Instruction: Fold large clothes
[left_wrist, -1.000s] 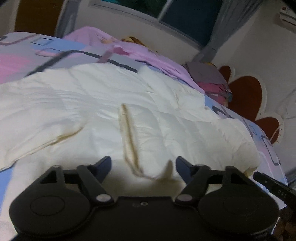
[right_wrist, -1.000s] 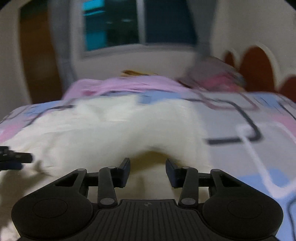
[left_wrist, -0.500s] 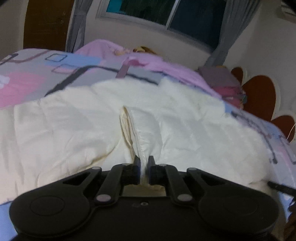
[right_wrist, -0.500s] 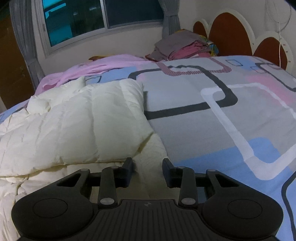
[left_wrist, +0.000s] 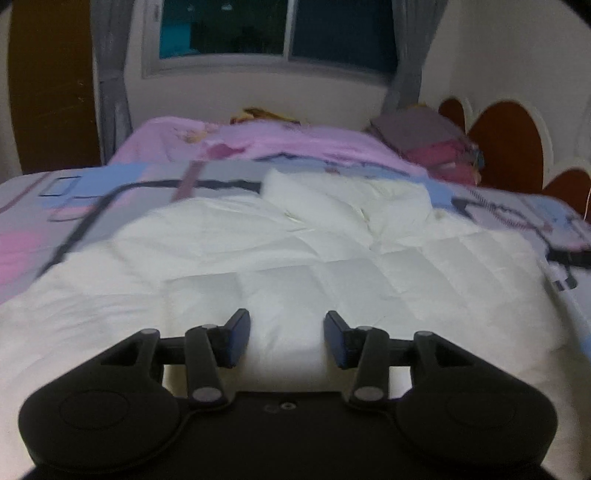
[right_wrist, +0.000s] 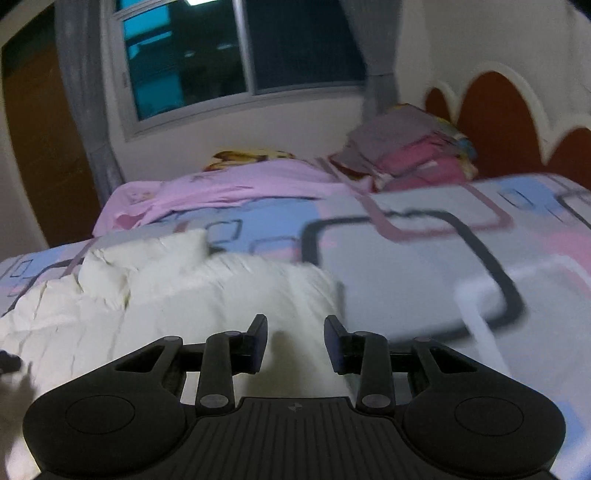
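A large cream quilted puffer jacket (left_wrist: 295, 258) lies spread on the bed, its back side up, with a puffy hood or collar (left_wrist: 332, 206) at the far end. My left gripper (left_wrist: 286, 339) is open and empty, low over the jacket's near edge. In the right wrist view the jacket (right_wrist: 207, 295) fills the lower left. My right gripper (right_wrist: 295, 341) is open and empty over the jacket's right edge, next to the bedsheet.
The bed has a grey, blue and pink patterned sheet (right_wrist: 424, 266). A pink blanket (left_wrist: 277, 144) lies at the far side. A stack of folded clothes (right_wrist: 406, 155) sits by the brown scalloped headboard (right_wrist: 495, 122). A window (left_wrist: 280, 29) is behind.
My left gripper was shut on a cream fold of the jacket and has let go and opened. The fold is gone and the jacket lies flatter. The right gripper has shifted, still open.
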